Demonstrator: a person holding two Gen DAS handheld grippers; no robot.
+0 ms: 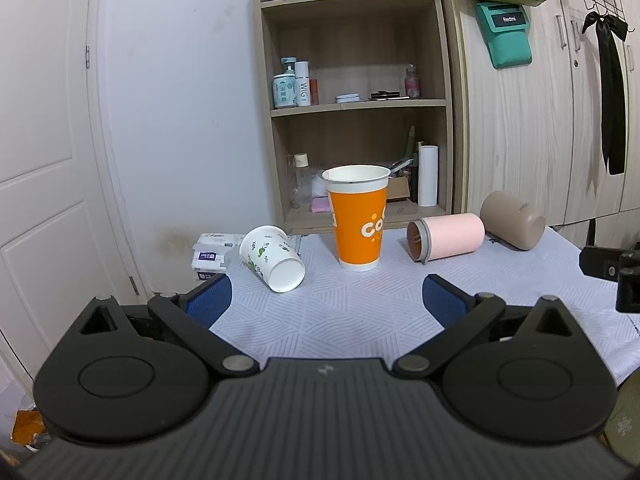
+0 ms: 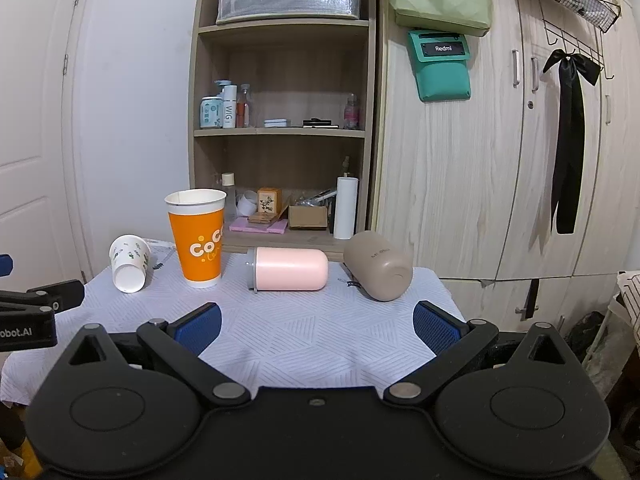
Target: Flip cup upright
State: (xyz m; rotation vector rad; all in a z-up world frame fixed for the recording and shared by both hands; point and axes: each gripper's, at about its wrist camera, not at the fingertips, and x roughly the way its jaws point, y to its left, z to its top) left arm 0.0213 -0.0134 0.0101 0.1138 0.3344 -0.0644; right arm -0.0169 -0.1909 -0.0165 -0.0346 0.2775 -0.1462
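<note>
An orange paper cup (image 1: 360, 220) stands upright on the white cloth; it also shows in the right wrist view (image 2: 198, 236). A white printed paper cup (image 1: 272, 258) lies on its side to its left, base toward me (image 2: 129, 263). A pink cup (image 1: 446, 237) lies on its side, seen also in the right wrist view (image 2: 290, 269). A beige cup (image 1: 512, 220) lies tilted at the right (image 2: 378, 266). My left gripper (image 1: 326, 300) is open and empty, in front of the orange cup. My right gripper (image 2: 316, 328) is open and empty, in front of the pink cup.
The small table has a white patterned cloth (image 2: 304, 332). A wooden shelf unit (image 2: 280, 132) with bottles and boxes stands behind it, wardrobes (image 2: 500, 160) to the right, a white door (image 1: 40, 160) to the left. Tissue packs (image 1: 212, 254) lie at the table's left edge.
</note>
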